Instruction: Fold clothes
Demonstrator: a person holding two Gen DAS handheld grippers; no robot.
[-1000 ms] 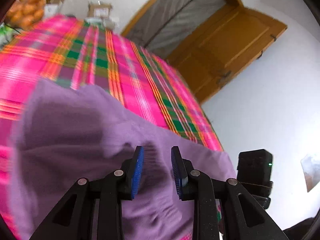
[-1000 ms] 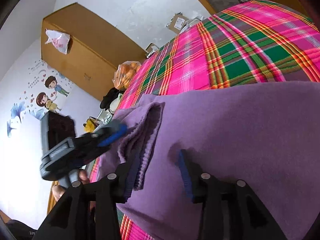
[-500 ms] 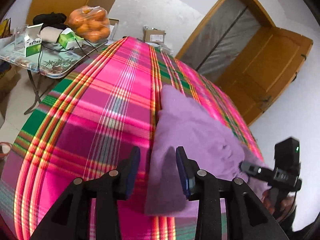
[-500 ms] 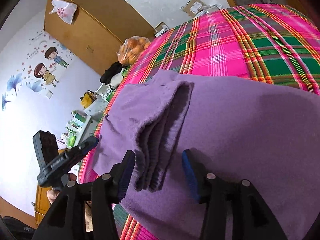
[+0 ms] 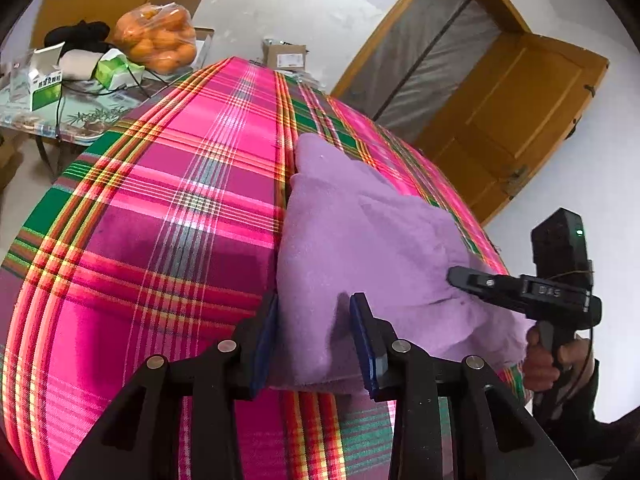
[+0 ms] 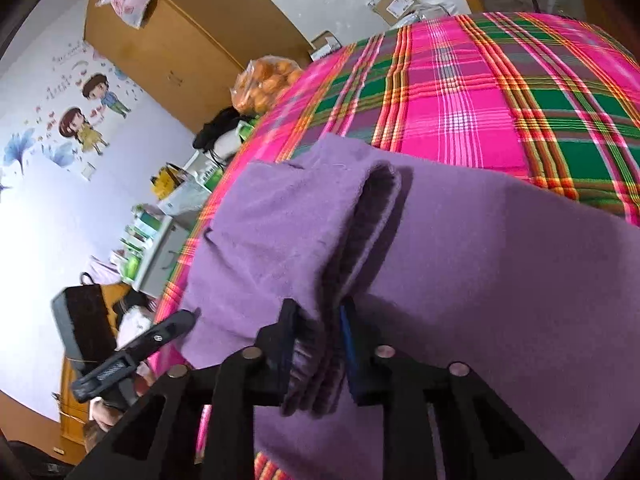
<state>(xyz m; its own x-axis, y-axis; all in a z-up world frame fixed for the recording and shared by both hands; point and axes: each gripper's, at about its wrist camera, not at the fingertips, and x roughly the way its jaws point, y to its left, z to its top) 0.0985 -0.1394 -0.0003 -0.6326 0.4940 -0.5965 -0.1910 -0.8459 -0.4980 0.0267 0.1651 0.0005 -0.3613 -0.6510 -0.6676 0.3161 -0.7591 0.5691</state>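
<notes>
A purple fleece garment (image 5: 360,240) lies partly folded on the pink-and-green plaid bed cover (image 5: 172,208). My left gripper (image 5: 314,336) is open, its jaws straddling the garment's near left corner. My right gripper (image 6: 316,344) is shut on a thick folded edge of the garment (image 6: 500,280), several layers bunched between the pads. The right gripper also shows in the left wrist view (image 5: 520,288) at the garment's right edge. The left gripper shows in the right wrist view (image 6: 136,348) at the left edge.
A side table (image 5: 68,116) left of the bed holds boxes and a bag of oranges (image 5: 156,38). A wooden door (image 5: 512,120) stands behind the bed. A wooden wardrobe (image 6: 180,52) and cardboard boxes (image 6: 396,2) are by the far wall.
My right gripper has closed on the folded edge of the garment. My left gripper has drawn back off the garment to its left corner and stays open.
</notes>
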